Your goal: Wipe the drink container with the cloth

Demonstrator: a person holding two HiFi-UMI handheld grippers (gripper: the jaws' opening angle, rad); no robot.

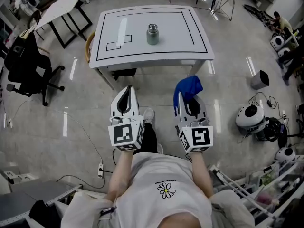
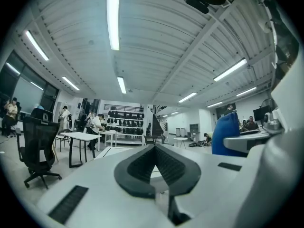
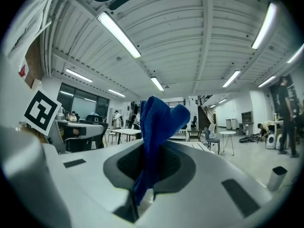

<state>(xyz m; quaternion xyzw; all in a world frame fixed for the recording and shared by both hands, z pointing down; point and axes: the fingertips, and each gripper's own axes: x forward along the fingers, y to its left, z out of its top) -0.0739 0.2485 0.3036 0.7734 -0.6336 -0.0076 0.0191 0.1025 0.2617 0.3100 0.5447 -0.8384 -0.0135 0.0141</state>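
White black-lined table (image 1: 199, 50) on glossy grey floor (image 1: 80, 127); drink container (image 1: 152, 34) near table centre. Your left gripper (image 1: 126, 91): jaws closed, empty. Your right gripper (image 1: 190, 102): clamping blue cloth (image 1: 187, 89). Office chair (image 1: 27, 65) beyond table's left edge.

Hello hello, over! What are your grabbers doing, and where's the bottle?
Left gripper shut, empty. Right gripper shut on blue cloth. Drink container upright on table ahead, untouched. Nothing blocking the way.

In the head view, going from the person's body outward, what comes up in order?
White daisy T-shirt → left hand-held gripper and right hand-held gripper, side by side → blue cloth in the right one's grip → white black-lined table → grey metal drink container.
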